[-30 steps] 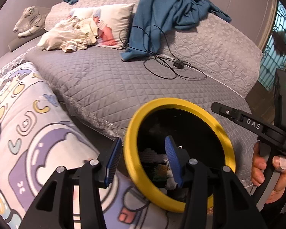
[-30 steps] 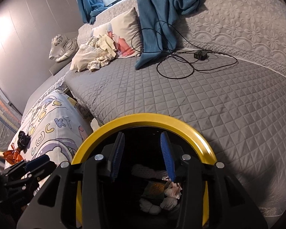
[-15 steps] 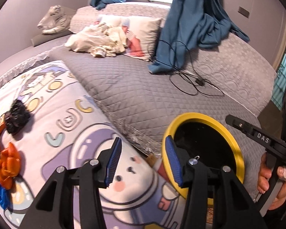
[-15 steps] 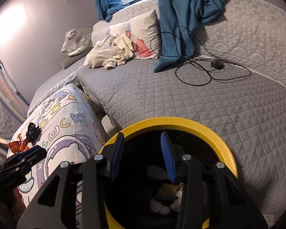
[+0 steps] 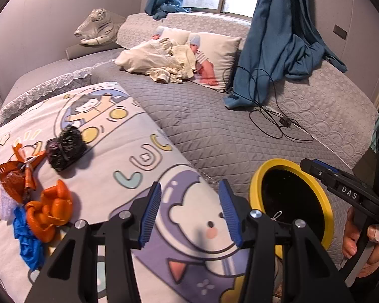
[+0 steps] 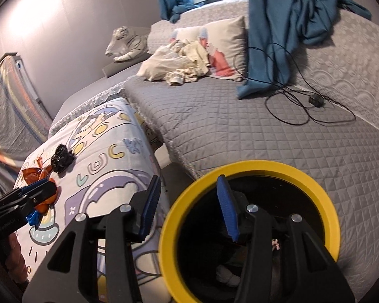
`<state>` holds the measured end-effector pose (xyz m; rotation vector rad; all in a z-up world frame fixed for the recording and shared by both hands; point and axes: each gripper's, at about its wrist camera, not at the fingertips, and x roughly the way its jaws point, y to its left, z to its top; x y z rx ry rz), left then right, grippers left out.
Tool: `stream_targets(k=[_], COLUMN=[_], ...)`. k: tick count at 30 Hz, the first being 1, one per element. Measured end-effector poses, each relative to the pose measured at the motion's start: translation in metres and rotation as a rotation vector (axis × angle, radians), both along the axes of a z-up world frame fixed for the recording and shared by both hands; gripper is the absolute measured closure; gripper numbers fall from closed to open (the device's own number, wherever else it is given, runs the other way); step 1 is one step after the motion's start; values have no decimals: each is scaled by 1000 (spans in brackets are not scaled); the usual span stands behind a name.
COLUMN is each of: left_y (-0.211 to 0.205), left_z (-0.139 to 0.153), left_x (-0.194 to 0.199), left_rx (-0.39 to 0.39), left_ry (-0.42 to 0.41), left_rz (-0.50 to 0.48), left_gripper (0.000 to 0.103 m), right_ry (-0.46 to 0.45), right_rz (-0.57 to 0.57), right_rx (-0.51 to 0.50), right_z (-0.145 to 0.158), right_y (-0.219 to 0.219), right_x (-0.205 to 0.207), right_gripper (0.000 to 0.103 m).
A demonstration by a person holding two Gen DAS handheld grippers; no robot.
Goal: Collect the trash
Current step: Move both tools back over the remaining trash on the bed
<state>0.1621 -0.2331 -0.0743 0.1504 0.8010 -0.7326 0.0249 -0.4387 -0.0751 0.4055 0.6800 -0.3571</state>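
Note:
A yellow-rimmed black bin (image 5: pixel 327 209) (image 6: pixel 169 229) stands between the cartoon-print blanket (image 5: pixel 144 166) and the grey bed. Trash lies on the blanket's left: a black crumpled bag (image 5: pixel 65 147) (image 6: pixel 60 160), an orange wrapper (image 5: pixel 17 176), an orange crumpled piece (image 5: pixel 51 209) and a blue piece (image 5: pixel 29 242). My left gripper (image 5: pixel 189 212) is open and empty above the blanket, right of the trash; it also shows in the right wrist view (image 6: pixel 25 197). My right gripper (image 6: pixel 188 209) is open and empty at the bin's left rim; it also shows in the left wrist view (image 5: pixel 341 184). White scraps (image 6: pixel 224 276) lie inside the bin.
The grey quilted bed (image 5: pixel 214 126) holds a black cable with charger (image 5: pixel 284 121), a blue curtain (image 5: pixel 273 50), a pillow with cream clothes (image 5: pixel 164 60) and a toy tiger (image 5: pixel 98 26). A narrow gap (image 6: pixel 164 156) separates the blanket and the bed.
Both grippers swung left away from the bin toward the blanket. The trash pile came into the left wrist view. The bin moved to the right of both views.

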Motion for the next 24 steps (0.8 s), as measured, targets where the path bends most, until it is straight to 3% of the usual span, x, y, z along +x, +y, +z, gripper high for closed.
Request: stream_targets(k=[24], left_y=[127], left_z=[5], left_x=[32], left_rx=[3], left_ry=[-16], left_rz=[219], left_gripper=[52], right_ry=[-7], right_rz=[247], right_rx=[-54], right_z=[21], right_y=[102], right_x=[80], right_gripper=[59])
